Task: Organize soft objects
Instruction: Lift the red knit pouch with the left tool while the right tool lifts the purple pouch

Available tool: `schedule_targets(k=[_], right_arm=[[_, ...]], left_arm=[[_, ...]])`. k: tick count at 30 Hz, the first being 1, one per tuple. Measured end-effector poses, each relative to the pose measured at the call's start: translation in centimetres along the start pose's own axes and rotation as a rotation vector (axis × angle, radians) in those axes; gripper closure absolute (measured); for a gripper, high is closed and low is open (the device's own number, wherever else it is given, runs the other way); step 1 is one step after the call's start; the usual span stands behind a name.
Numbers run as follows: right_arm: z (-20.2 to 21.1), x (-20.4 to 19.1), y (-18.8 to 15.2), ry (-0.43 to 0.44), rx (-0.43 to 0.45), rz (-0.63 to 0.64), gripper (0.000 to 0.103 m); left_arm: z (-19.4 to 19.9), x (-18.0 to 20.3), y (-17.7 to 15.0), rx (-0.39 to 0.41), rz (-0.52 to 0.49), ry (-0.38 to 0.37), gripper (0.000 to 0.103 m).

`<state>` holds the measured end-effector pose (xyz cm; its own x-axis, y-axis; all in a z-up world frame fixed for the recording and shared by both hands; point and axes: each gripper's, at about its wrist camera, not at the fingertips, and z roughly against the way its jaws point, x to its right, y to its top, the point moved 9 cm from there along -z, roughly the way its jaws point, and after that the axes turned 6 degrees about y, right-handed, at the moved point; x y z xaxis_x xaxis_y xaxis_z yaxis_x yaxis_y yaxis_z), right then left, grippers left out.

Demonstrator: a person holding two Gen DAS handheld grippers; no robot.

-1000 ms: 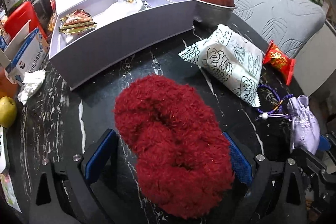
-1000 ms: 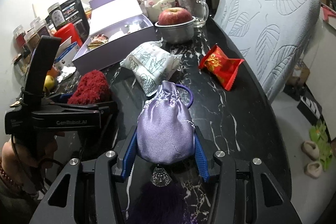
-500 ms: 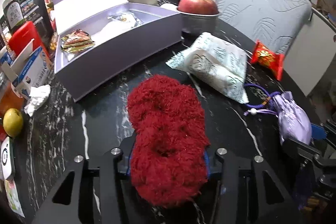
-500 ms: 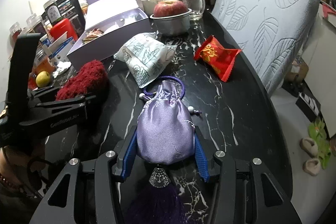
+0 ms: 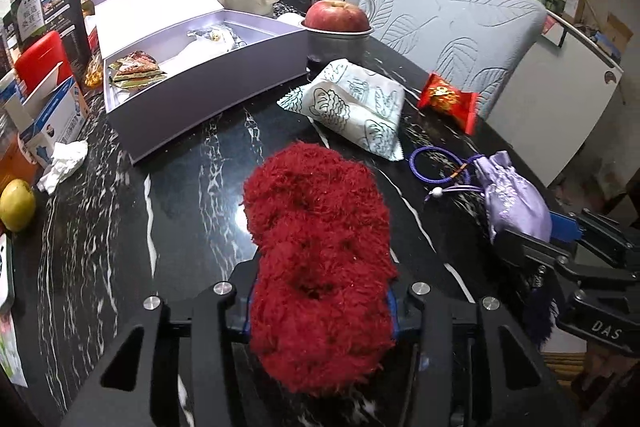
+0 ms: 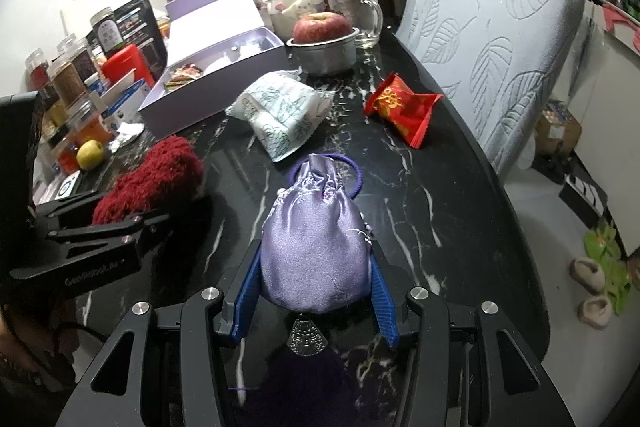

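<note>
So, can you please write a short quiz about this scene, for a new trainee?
1. True or false: the left hand-held gripper is shut on the red fluffy item.
2. What does the right hand-held gripper hold: A) lilac pouch, B) red snack packet, C) apple?
3. Fill in: the apple sits in a metal ____.

Key: 1 true; 2 A; 3 bowl.

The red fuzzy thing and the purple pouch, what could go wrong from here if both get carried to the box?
1. The red fuzzy scrunchie sticks far past the left tongs; its free end may drag or slip out.
2. The purple pouch trails a cord loop on the table; it might snag the patterned packet.
</note>
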<state>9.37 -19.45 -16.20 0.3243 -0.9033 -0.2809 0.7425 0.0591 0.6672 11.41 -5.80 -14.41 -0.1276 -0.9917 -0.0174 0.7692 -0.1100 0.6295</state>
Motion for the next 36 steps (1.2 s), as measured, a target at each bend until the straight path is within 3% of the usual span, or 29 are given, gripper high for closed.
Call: schedule_targets(k=[20,36], right_arm=[[2.6,-5.8,-1.5,0.114,0.045,0.066,0.054],[2.6,-10.7,1.5,0.225,0.082,0.131,0.054]], left_arm=[[6.1,-2.1,-1.7,0.085,0.055,0.004,0.058],[9.6,-5.6,1.2,0.187,0.079,0.050,0.058]])
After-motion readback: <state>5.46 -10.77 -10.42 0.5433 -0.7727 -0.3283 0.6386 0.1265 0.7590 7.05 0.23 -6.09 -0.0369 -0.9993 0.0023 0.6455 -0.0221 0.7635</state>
